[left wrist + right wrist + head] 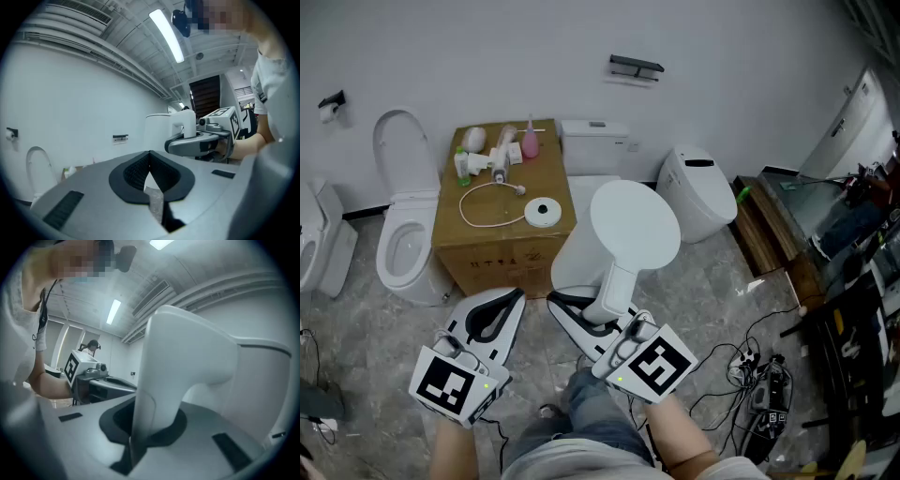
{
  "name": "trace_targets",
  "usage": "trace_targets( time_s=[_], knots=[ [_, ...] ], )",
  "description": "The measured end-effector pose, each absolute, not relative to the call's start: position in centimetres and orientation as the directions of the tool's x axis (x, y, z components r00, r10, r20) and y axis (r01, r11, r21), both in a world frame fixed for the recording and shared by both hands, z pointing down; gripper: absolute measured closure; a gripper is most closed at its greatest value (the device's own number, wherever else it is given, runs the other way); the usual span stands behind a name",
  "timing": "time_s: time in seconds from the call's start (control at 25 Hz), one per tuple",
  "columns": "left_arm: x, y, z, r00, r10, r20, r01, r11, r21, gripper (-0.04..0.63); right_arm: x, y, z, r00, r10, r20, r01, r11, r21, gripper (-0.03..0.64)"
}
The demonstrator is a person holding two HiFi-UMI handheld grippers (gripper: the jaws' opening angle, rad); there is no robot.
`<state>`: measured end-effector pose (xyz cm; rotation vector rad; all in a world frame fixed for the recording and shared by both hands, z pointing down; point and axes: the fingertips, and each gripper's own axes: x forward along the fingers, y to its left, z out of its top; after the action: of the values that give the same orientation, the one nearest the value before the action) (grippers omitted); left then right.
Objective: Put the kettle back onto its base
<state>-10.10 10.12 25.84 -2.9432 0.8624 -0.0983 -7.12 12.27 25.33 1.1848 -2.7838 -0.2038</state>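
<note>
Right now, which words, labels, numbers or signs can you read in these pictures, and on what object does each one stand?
No text can be read for certain.
Cardboard box: dark print low on its front, too small to read.
Bottles on the box: labels too small to read.
Marker cubes: black-and-white square patterns, no letters.
Kettle: plain white, no print visible.

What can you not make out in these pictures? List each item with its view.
Underside of the kettle: head view, hidden by its own top.
Contacts on the base: head view, too small.
Labels on the bottles: head view, too small.
Kettle's spout: right gripper view, hidden behind the handle.
</note>
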Motion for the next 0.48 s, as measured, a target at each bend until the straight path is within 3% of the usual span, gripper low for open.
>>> trace_targets(
  time_s=[0.48],
  knots=[
    [-12.0,10.6,25.9,0.841,-0.540,0.034,-0.536,-0.840,-0.077,0.592,-9.8,13.1,25.5,-0.703,-0.708,0.066,-0.689,0.701,0.186,0.600]
  ],
)
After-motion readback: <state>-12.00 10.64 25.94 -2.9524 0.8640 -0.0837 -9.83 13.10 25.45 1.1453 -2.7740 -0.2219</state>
